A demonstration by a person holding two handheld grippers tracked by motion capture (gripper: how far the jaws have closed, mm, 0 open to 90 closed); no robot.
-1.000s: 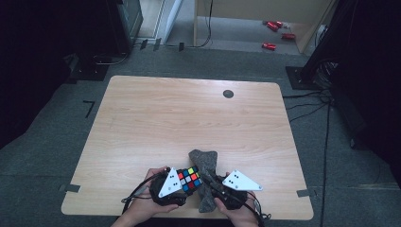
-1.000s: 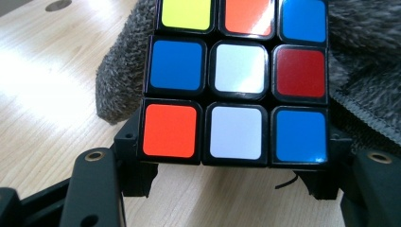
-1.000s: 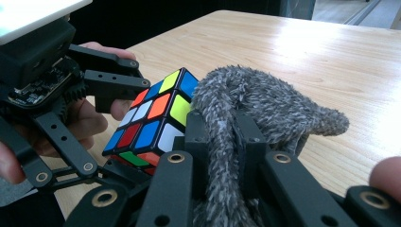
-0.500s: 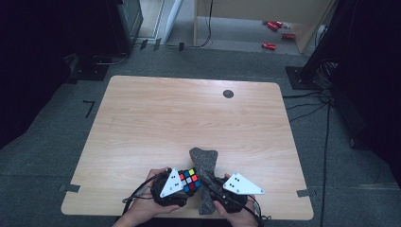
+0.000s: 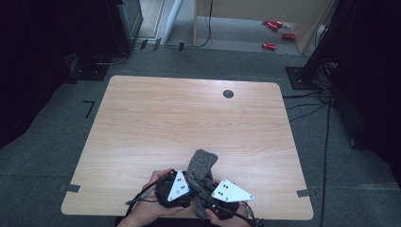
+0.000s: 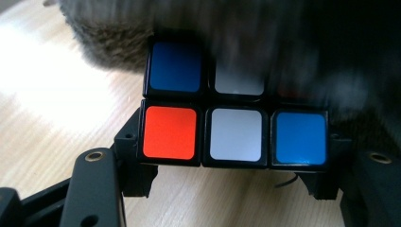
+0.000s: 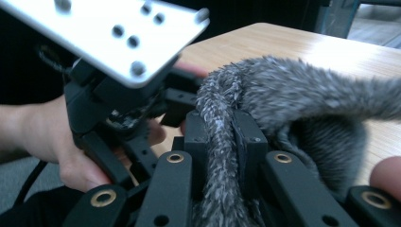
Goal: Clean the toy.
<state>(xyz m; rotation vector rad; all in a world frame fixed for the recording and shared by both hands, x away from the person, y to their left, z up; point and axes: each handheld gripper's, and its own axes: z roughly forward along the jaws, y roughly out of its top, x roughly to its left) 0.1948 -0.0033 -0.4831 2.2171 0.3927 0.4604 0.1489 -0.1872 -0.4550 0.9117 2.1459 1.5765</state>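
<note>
A colour cube with orange, white and blue tiles sits between the jaws of my left gripper, which is shut on it. A grey fuzzy cloth drapes over the cube's top. My right gripper is shut on a fold of that cloth, right beside the left gripper's grey plate. From above, both grippers, left and right, meet at the table's front edge, and the cloth hides most of the cube.
The wooden table has a small black disc near its far edge. Cables run along the floor on the right. Red items lie on the floor behind. A dark stand rises at the back left.
The right gripper has drawn the cloth leftward over the cube, whose coloured top face was plain to see from above earlier. The left gripper has stayed put.
</note>
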